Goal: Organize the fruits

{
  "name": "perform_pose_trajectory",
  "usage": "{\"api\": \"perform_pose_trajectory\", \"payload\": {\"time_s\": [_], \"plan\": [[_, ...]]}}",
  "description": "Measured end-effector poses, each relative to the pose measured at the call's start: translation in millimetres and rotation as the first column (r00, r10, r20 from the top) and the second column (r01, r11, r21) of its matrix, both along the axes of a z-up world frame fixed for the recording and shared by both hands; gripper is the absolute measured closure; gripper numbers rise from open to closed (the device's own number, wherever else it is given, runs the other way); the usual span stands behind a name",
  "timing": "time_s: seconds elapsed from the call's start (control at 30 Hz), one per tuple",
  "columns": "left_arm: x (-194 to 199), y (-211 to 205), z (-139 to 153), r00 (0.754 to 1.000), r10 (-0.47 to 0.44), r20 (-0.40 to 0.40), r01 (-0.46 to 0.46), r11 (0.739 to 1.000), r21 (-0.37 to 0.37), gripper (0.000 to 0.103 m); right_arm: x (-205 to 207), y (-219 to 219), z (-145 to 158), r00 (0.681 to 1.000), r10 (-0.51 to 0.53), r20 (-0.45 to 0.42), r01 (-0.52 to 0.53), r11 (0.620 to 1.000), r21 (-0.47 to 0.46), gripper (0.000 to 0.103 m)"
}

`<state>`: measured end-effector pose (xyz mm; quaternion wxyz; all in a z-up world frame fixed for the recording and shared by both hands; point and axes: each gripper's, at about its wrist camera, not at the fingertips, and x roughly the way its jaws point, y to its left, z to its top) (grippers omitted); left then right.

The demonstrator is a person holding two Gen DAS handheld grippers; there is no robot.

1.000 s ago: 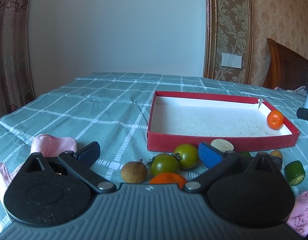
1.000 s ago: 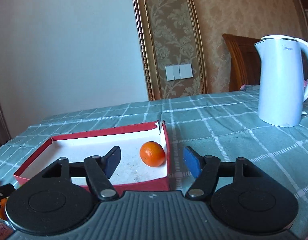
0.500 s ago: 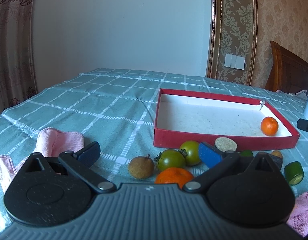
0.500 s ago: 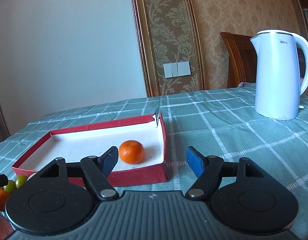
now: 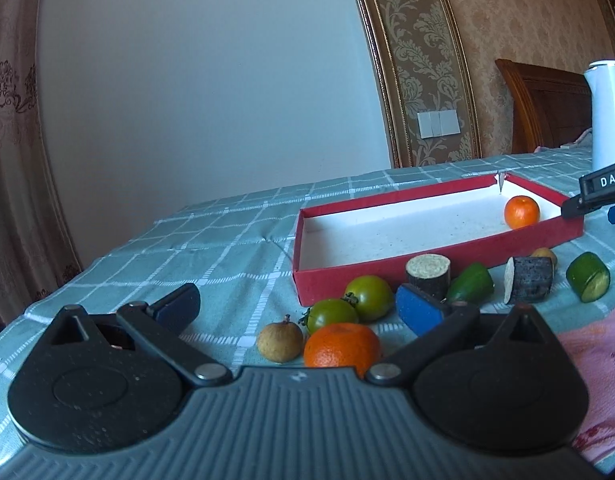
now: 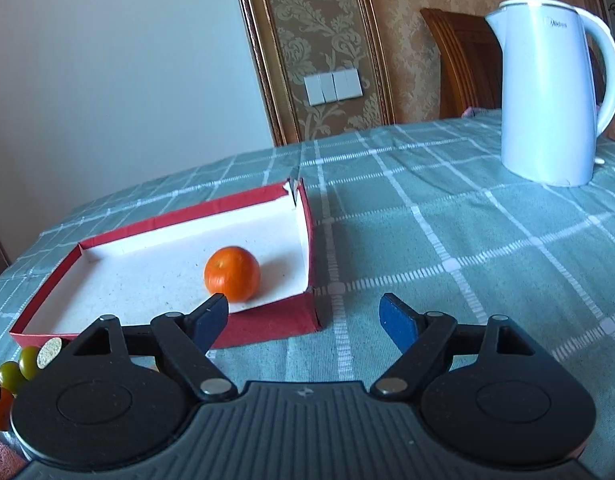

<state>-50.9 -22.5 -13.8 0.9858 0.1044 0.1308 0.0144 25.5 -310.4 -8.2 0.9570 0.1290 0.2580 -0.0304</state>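
— Report both grippers.

— My left gripper (image 5: 297,307) is spread wide and empty, low over the checked cloth (image 5: 227,248) on the desk. Between its fingers I see a brown fruit (image 5: 280,341), a large orange (image 5: 342,345) and two green tomatoes (image 5: 349,305), all outside the red box (image 5: 435,252), just beside its near wall. My right gripper (image 6: 303,318) is also spread and empty, at the box's near right corner.

— Contents of the box?

— One small orange (image 6: 232,273) on the white floor near the right wall. Its left fingertip (image 6: 211,318) overlaps it in view; contact I cannot tell.

— Other items?

— Cut vegetable pieces (image 5: 527,280) in front of the box, a pink cloth (image 5: 595,368), and a white kettle (image 6: 547,92) well apart.
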Motion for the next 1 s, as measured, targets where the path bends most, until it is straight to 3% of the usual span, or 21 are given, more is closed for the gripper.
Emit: {"api": "perform_pose_trajectory", "payload": {"time_s": [0.1, 0.27, 0.6, 0.87, 1.0], "plan": [[3, 2, 0, 1.000, 0.004, -0.014, -0.004, 1.000, -0.014, 0.000, 7, -1, -4, 0.998, 0.011, -0.055, -0.010, 1.000, 0.016, 0.004], [8, 13, 2, 0.999, 0.012, -0.049, -0.016, 0.997, -0.080, 0.000, 13, 3, -6, 0.994, 0.020, -0.103, -0.020, 1.000, -0.001, 0.002], [3, 24, 3, 0.999, 0.009, -0.034, -0.014, 0.990, -0.141, 0.000, -7, 10, 3, 0.999, -0.020, 0.025, 0.022, 0.998, -0.063, 0.002], [6, 28, 4, 0.999, -0.012, -0.052, 0.004, 0.990, -0.144, 0.000, -6, 9, 5, 0.999, -0.015, 0.034, 0.017, 0.998, -0.066, 0.002], [6, 20, 3, 0.998, -0.017, -0.061, 0.010, 0.995, -0.102, 0.000, -7, 8, 4, 0.999, -0.011, 0.037, 0.013, 0.998, -0.059, 0.002]]}}
